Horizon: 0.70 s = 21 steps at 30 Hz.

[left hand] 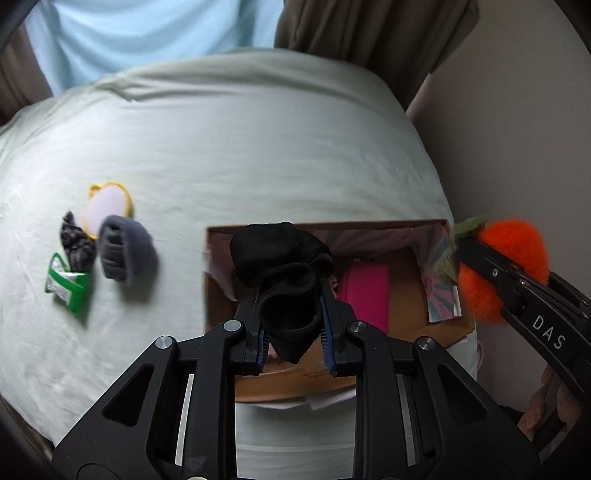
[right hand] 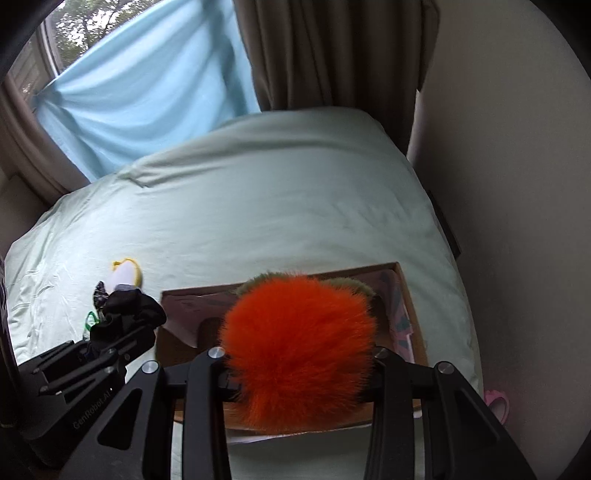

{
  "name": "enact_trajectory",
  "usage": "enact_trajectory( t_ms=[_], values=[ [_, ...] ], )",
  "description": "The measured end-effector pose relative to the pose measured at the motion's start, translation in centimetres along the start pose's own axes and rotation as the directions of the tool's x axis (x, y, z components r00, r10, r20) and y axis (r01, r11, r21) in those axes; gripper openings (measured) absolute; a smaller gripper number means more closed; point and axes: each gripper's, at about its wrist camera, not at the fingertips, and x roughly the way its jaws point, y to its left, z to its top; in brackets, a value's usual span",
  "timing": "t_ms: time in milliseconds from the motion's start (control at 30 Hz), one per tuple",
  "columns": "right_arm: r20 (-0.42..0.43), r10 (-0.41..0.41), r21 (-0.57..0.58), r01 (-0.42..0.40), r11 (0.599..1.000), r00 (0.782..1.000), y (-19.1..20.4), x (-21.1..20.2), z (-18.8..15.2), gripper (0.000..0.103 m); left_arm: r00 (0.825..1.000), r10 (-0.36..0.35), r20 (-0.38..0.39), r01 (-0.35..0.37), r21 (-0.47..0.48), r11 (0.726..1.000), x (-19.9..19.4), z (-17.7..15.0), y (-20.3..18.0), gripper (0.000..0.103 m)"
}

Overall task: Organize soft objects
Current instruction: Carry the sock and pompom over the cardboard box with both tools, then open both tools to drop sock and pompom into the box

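Both grippers pinch loads over the cardboard box (left hand: 218, 295): left gripper (left hand: 291, 317) black sock (left hand: 280, 258), right gripper (right hand: 299, 373) orange plush (right hand: 299, 350).

1. We are in a home bedroom: a bed (right hand: 258, 206) under a pale green sheet fills most of both views.
2. Behind it we see a window (right hand: 70, 29) with trees outside, hung with brown curtains (right hand: 325, 51) and a light blue cloth (right hand: 147, 85).
3. On the sheet we find household odds and ends: a rolled grey sock (left hand: 123, 251) and an open cardboard box (left hand: 402, 291).
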Motion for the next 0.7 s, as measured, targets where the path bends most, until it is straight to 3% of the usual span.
enact_trajectory(
  t_ms=[167, 400, 700],
  values=[
    [-0.087, -0.005, 0.024, 0.008, 1.000, 0.996, -2.5, 3.4, 0.4, 0.034, 0.994, -0.005, -0.105, 0.006, 0.015, 1.000, 4.8, 0.2, -1.7, 0.020],
    [-0.209, 0.018, 0.030, -0.012, 0.999, 0.978, -4.0, 7.6, 0.0, 0.034, 0.973, 0.005, -0.232, -0.010, -0.020, 1.000, 9.0, 0.3, -2.1, 0.020],
    [-0.297, 0.036, 0.062, -0.018, 0.998, 0.954, -5.3, 11.0, 0.5, 0.034, 0.962, 0.034, -0.272, -0.028, 0.029, 0.999, 11.2, 1.3, -2.7, 0.020]
  ],
)
